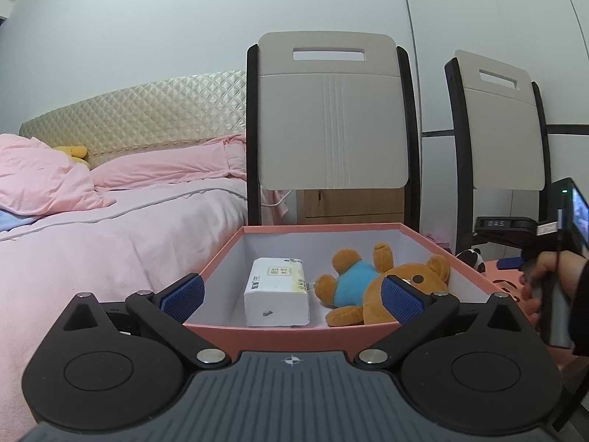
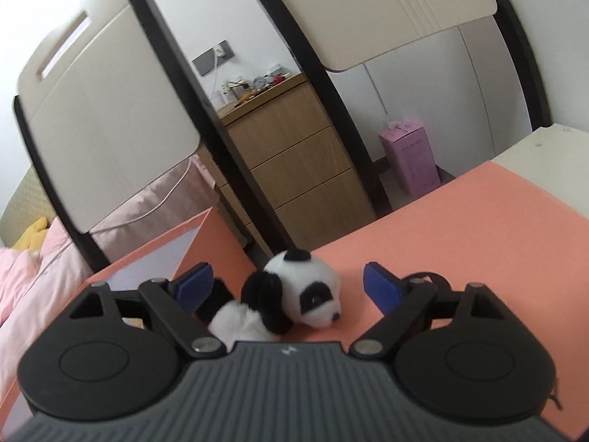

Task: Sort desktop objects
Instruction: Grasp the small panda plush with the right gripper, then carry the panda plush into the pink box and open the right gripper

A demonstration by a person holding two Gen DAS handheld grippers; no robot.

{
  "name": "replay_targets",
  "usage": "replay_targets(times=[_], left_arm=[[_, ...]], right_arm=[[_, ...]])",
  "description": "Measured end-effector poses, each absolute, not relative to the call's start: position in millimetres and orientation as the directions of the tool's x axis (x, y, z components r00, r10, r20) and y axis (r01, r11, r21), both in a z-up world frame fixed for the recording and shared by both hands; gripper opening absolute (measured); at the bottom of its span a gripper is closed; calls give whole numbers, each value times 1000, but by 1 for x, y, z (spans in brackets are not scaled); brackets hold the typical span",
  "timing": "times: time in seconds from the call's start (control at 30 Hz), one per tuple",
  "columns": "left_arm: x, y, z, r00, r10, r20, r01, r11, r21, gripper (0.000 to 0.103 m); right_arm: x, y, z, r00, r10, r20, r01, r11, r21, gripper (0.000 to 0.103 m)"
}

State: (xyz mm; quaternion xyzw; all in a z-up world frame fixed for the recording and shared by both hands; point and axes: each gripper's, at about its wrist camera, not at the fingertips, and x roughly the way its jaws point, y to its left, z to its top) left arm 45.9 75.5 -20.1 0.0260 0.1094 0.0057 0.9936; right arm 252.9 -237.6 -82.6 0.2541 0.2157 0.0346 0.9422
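The left gripper (image 1: 292, 296) is spread wide with nothing between its blue pads (image 1: 183, 296), poised at the near wall of the salmon-pink box (image 1: 279, 331). Inside the box lie a white tissue pack (image 1: 276, 291), whose yellow label carries characters too small to read, and beside it a brown teddy bear (image 1: 371, 287) in a blue shirt, on its back, just apart from the pack.

The right gripper (image 2: 287, 285) is also wide open, its fingers either side of a small panda plush (image 2: 294, 294) without touching it. The panda lies on the pink table surface (image 2: 460, 228), just beside the box's outer wall (image 2: 217, 243).

In the left view the right hand (image 1: 545, 276) grips its handle, where a clamp reads "DAS".

Farther off stand two chair backs (image 1: 331, 118), a wooden drawer unit (image 2: 294, 162), a purple carton (image 2: 410, 156) with illegible print, and a pink bed (image 1: 110, 221).
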Motion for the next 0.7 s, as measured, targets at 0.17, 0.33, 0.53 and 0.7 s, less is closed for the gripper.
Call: replay_targets(times=[0.17,0.33,0.53,0.7], left_arm=[[45,74,-19,976,5,-216,6,999,51,103],[46,73,-19,974,-3,-226,13,999,44,103],[46,72,-19,975,-4,-222,15,999,47,103],[45,71,-19,978,-3,-209,15,998,54,103]], right_arm=[[277,-231,-94,888,155,-433,83,872,483,90],[291,-237,-104,865,193,-463,100,838,536,79],[286,-238,-97,859,241,-452,66,822,566,63],[270,-241,-79,886,224,-406,28,848,530,63]])
